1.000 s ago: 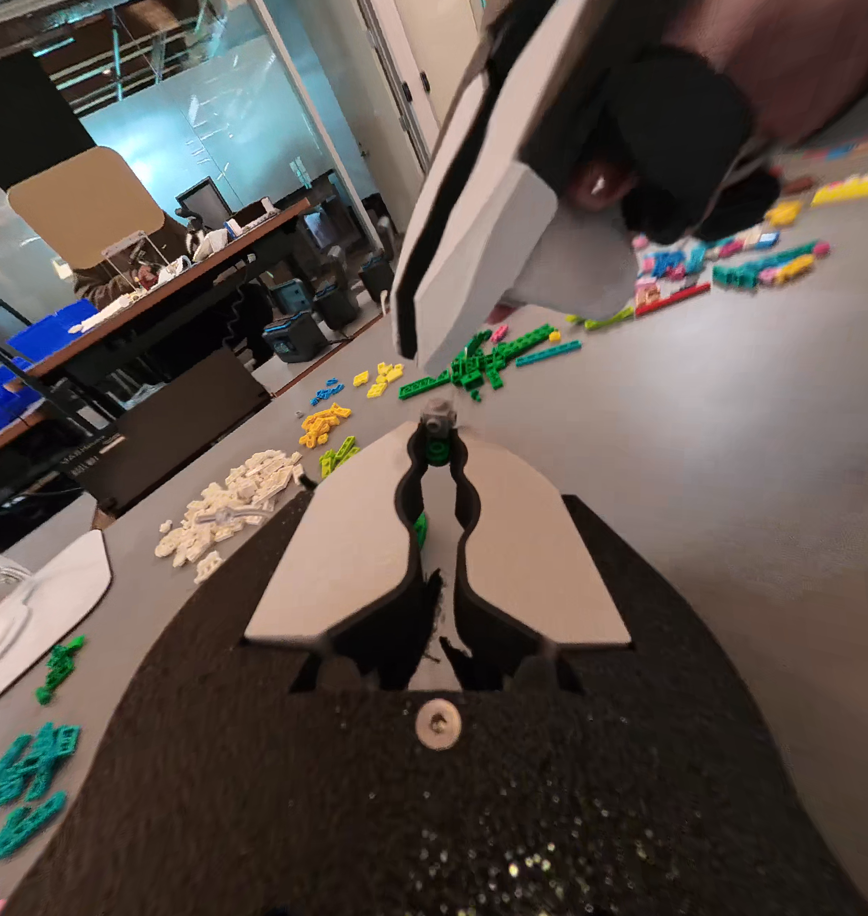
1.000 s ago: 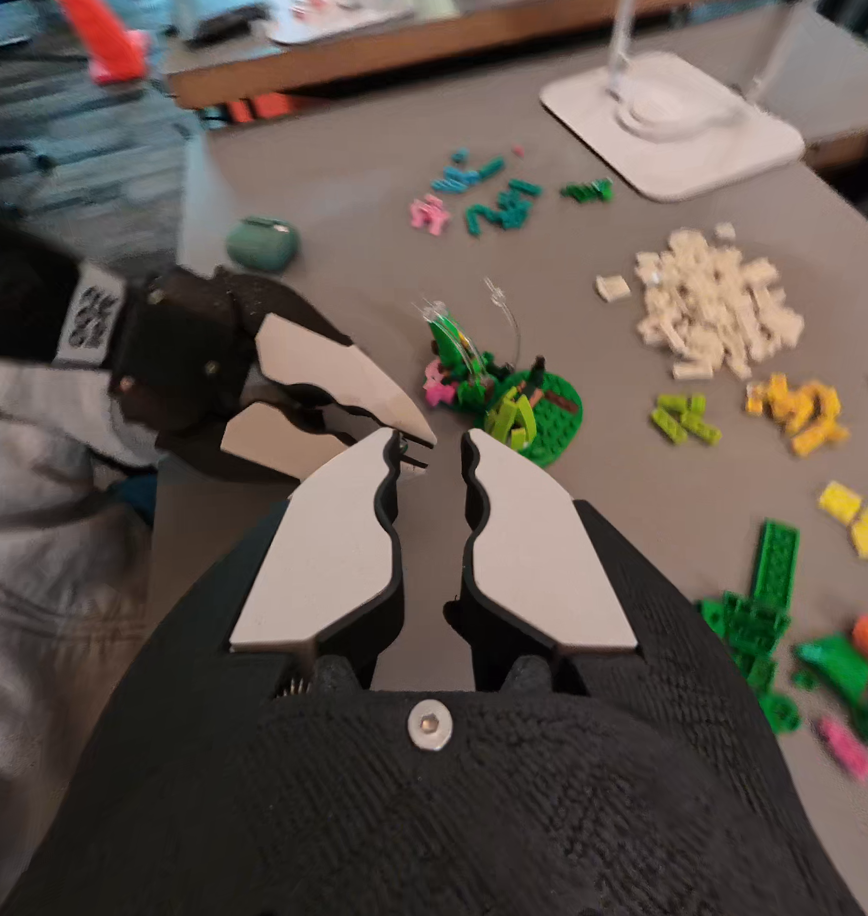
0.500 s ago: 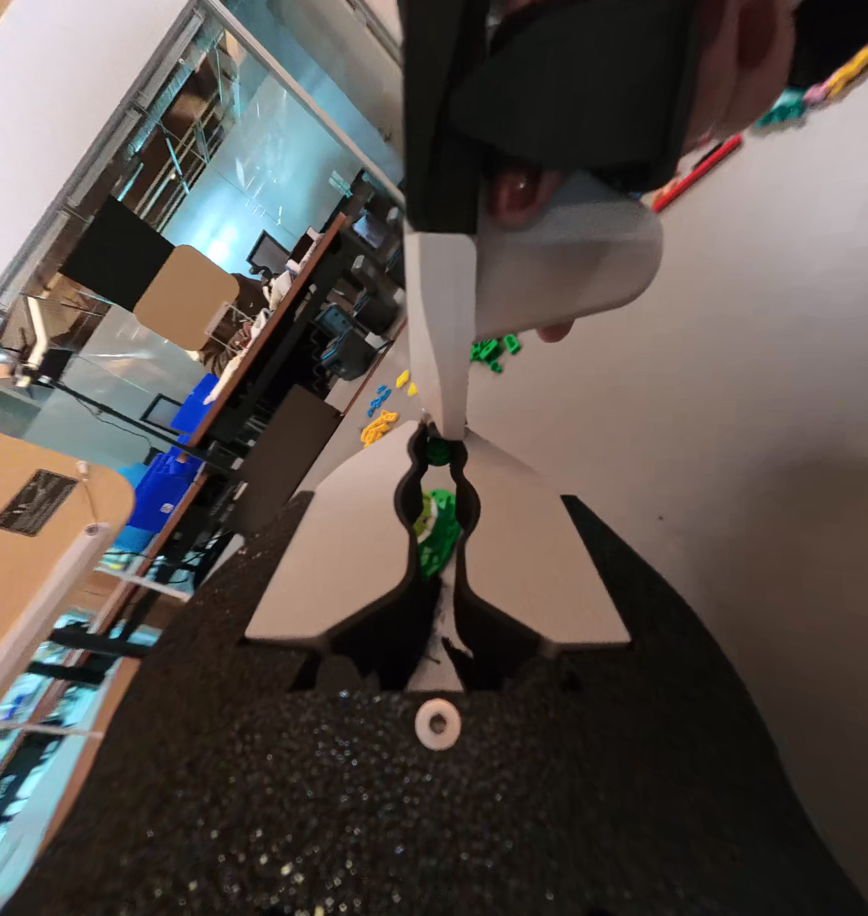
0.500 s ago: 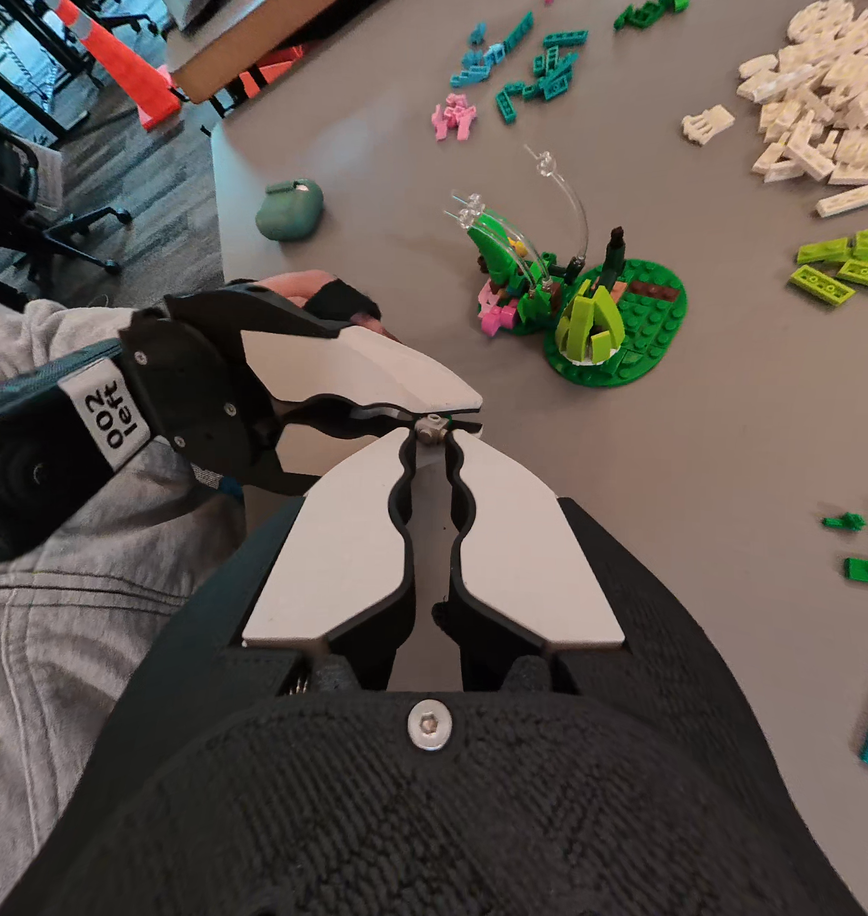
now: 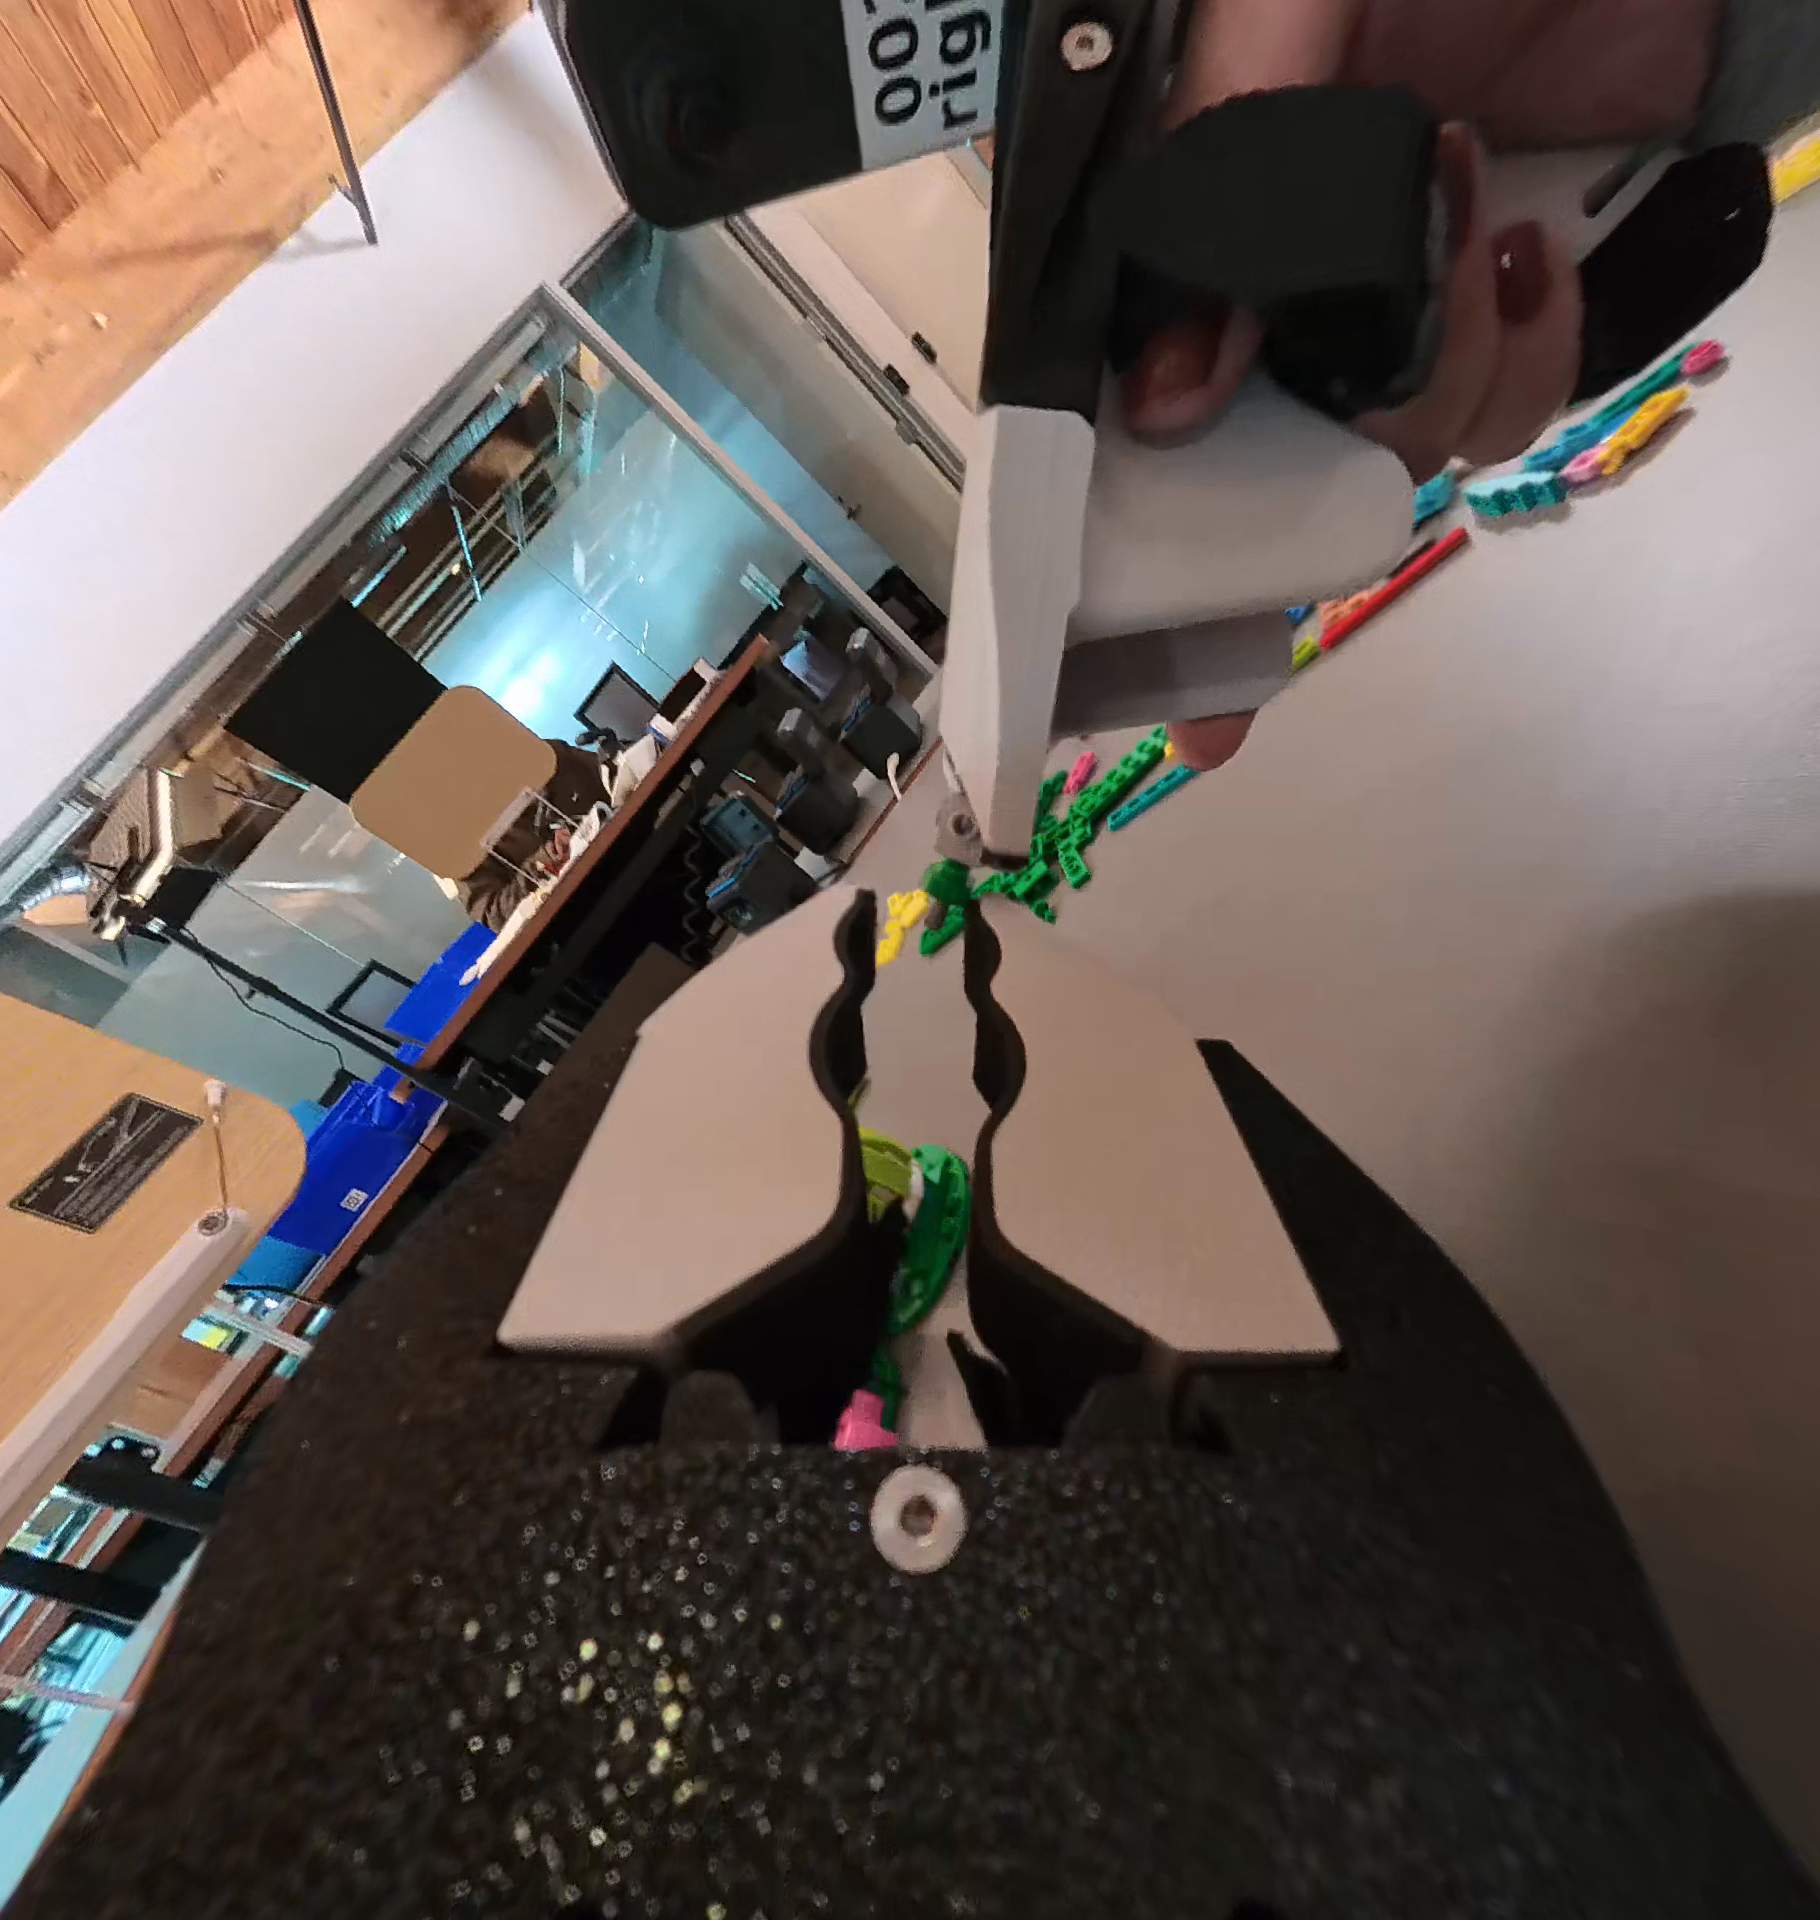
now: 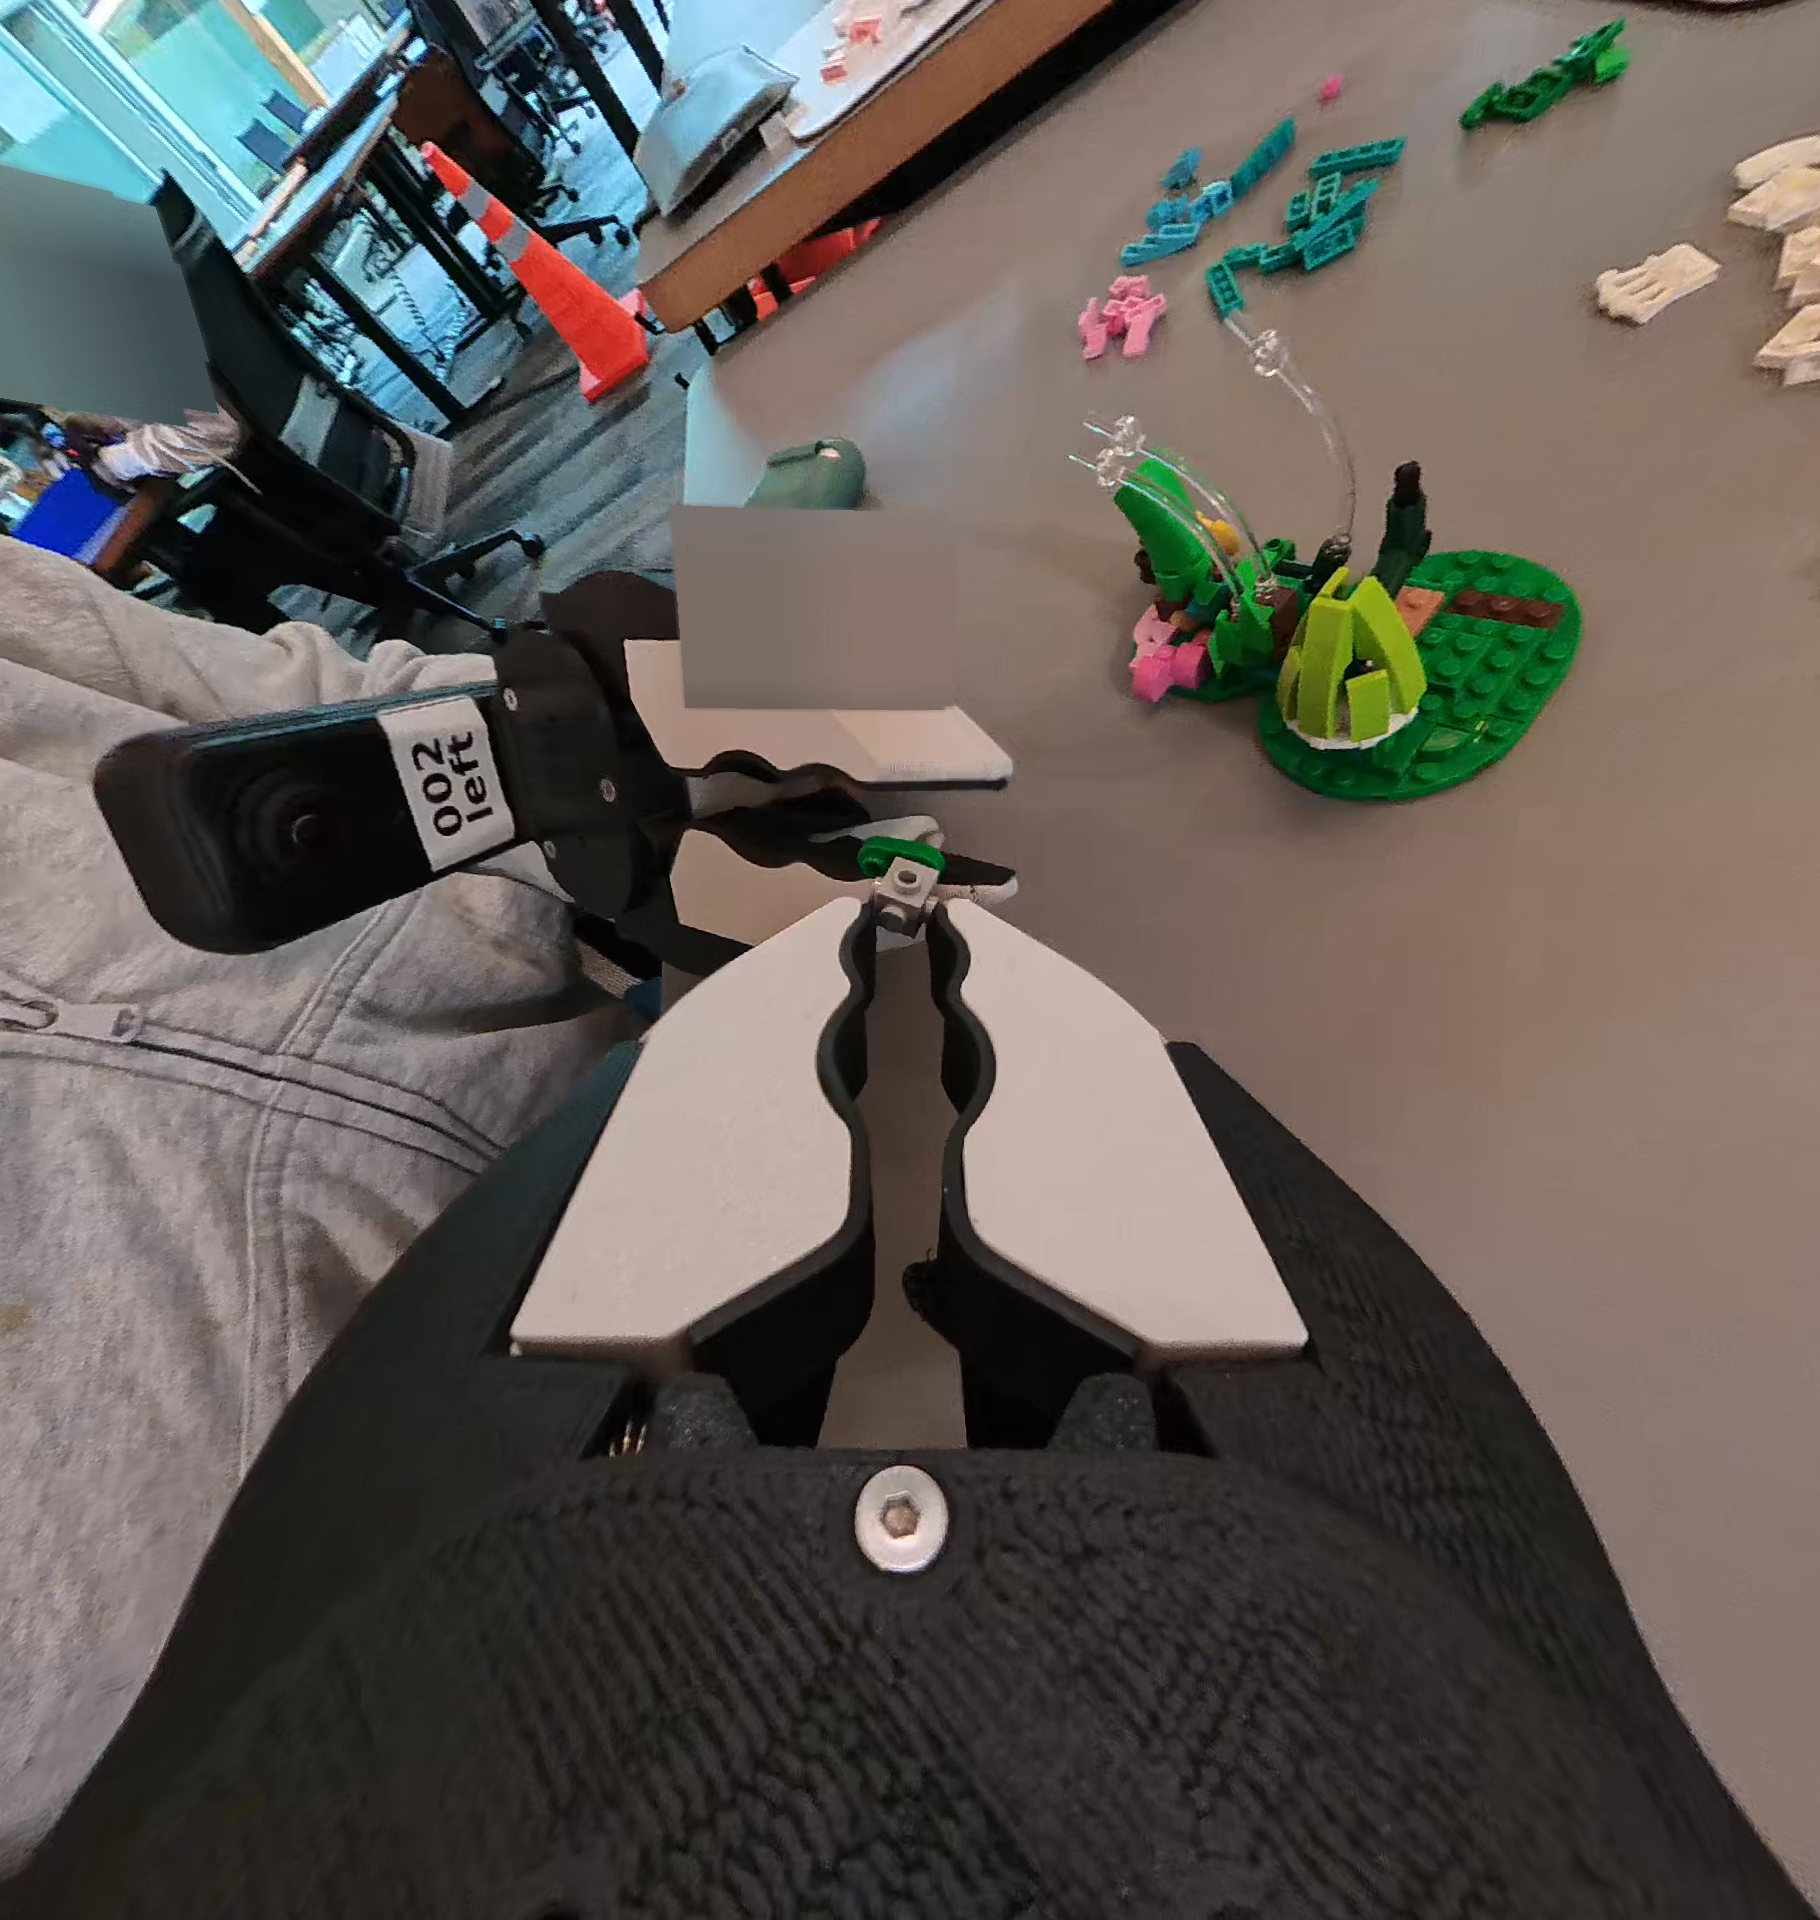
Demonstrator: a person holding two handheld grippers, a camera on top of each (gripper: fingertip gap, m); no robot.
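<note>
In the right wrist view my right gripper [image 6: 901, 914] is shut on a small grey studded brick [image 6: 904, 902], pinched at its fingertips, with a small green rounded piece [image 6: 893, 854] stuck on the brick's far side. My left gripper [image 6: 973, 821] comes in from the left with its jaws apart around the green piece; its lower finger [image 6: 958, 871] lies just behind it. In the left wrist view my left gripper [image 5: 918, 920] is open, and the green piece [image 5: 945, 883] and grey brick [image 5: 956, 826] hang at the right gripper's tip [image 5: 989, 821] just beyond my fingertips.
A green plant model on a round green plate [image 6: 1488, 686] stands on the grey table [image 6: 1405, 1039] to the right. Piles of white [image 6: 1810, 260], teal [image 6: 1290, 218] and pink [image 6: 1119, 317] bricks lie farther back, green bricks [image 5: 1072, 831] ahead. A green case [image 6: 812, 473] sits near the table edge. Left and right tips are no more than a few centimetres apart. From either gripper's tips it is about 30 cm to the green case [image 6: 812, 473].
My right gripper closed on the grey brick while the left still pinched the green piece. Now the left jaws have opened off it and the pieces stay with the right gripper.
</note>
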